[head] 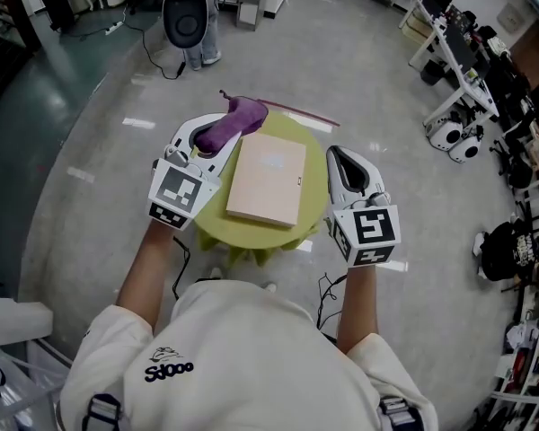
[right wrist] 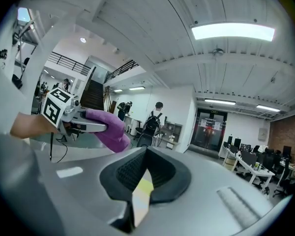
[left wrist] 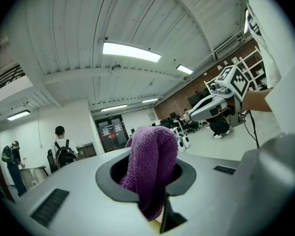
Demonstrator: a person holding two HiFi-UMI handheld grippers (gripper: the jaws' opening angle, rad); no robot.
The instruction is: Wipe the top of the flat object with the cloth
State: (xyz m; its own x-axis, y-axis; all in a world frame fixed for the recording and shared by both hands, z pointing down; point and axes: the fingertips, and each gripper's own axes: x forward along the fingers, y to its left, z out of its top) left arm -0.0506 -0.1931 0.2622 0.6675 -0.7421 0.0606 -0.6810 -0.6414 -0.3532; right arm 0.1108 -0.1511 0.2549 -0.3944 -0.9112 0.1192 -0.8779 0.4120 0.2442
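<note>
Clamping cloth (head: 234, 119), left tool (head: 217, 142) at board (head: 268, 180) corner, right tool (head: 335, 154) beside edge

Purple cloth (head: 232, 120) (beige flat object (head: 268, 180))

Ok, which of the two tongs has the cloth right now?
The left tongs, shut on the purple cloth, which sticks out past their tips. The right tongs are shut too, but with nothing between them.

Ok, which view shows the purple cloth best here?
The left gripper view: the purple cloth fills the centre, clamped in the left gripper. The head view shows it smaller, from above; the right gripper view shows it side-on, farther off.
</note>
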